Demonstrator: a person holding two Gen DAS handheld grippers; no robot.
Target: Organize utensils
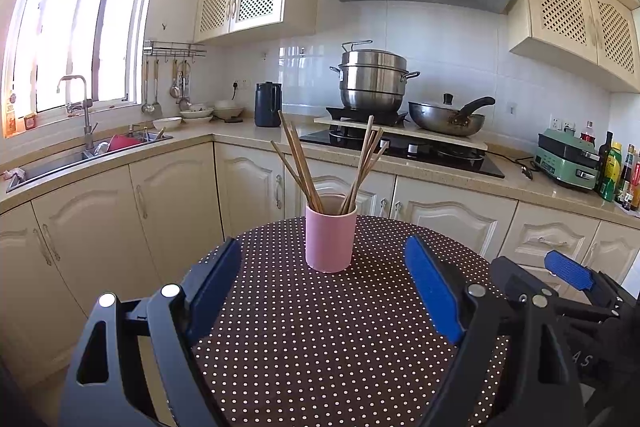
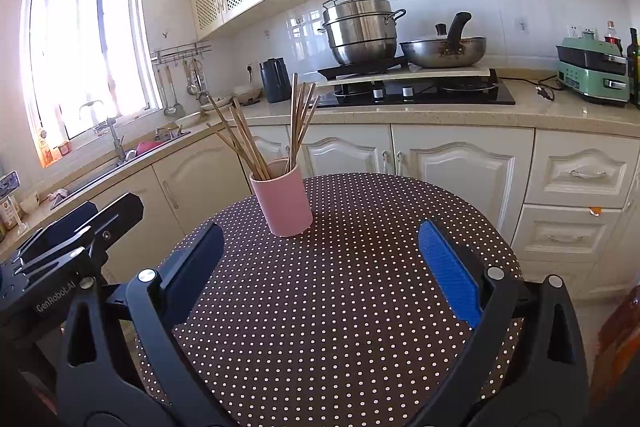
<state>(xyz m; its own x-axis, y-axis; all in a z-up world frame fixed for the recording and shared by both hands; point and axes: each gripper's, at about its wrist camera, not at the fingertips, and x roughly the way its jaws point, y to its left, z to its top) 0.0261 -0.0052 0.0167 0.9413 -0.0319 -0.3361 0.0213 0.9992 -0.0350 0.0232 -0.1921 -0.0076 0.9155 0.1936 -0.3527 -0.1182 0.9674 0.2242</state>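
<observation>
I see the pink cup (image 1: 330, 238) standing upright on the dotted surface (image 1: 320, 347), toward its far edge. The chopsticks (image 1: 304, 163) stand in the cup in two bunches, one leaning left, one leaning right, with their tips fanned out above the rim. My left gripper (image 1: 325, 287) hangs low over the near part of the surface, its jaws spread wide with nothing between them; the cup sits ahead of them, centred in the gap and apart from both pads. My right gripper (image 2: 320, 267) is beside the left one, jaws likewise spread and empty; from its camera the cup (image 2: 283, 202) lies ahead and slightly left of centre, clear of the pads. In the left wrist view the right gripper (image 1: 568, 271) shows at the lower right. Behind the surface I see the stove (image 1: 400, 147) with a steamer pot (image 1: 372, 79) and a wok (image 1: 446, 119), and the sink (image 1: 80, 155) at left.
</observation>
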